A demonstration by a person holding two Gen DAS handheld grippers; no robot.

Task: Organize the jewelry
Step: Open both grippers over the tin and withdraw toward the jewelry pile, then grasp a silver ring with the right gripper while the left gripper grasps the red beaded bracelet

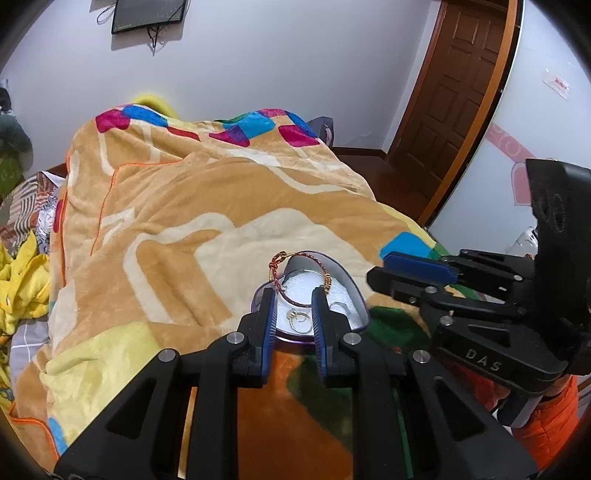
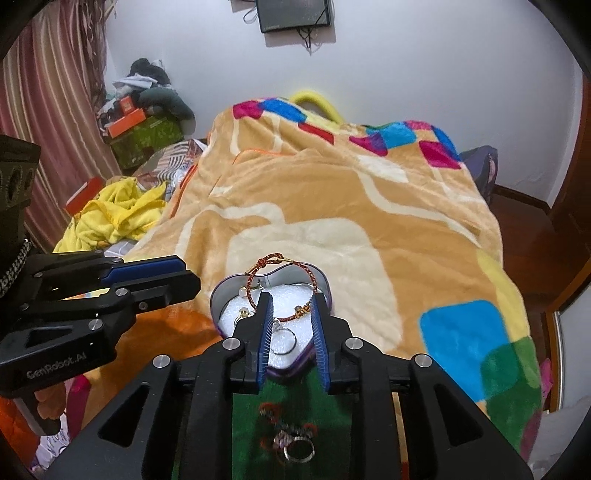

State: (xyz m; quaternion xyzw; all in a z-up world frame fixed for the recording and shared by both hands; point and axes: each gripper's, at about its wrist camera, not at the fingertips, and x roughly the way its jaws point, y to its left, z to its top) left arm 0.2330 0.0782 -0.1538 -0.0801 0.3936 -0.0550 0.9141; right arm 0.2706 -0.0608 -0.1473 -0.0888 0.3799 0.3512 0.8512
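A heart-shaped purple tin (image 2: 218, 295) with white lining sits on the blanket; it also shows in the left wrist view (image 1: 354, 291). A red braided bracelet (image 2: 258, 273) with gold beads leans over its far rim, also seen in the left wrist view (image 1: 275, 264). Rings (image 2: 284, 341) lie inside on the lining, and a gold ring (image 1: 295, 317) shows in the left wrist view. A silver ring (image 2: 297, 448) lies on the green blanket patch under my right gripper. My left gripper (image 1: 293, 299) and right gripper (image 2: 291, 304) are both open and empty, just short of the tin.
An orange and cream patterned blanket (image 2: 332, 206) covers the bed. Yellow clothes (image 2: 114, 210) lie at the left. Boxes and clothes (image 2: 144, 110) pile by the curtain. A brown door (image 1: 458, 85) stands at the right. A screen (image 2: 293, 14) hangs on the wall.
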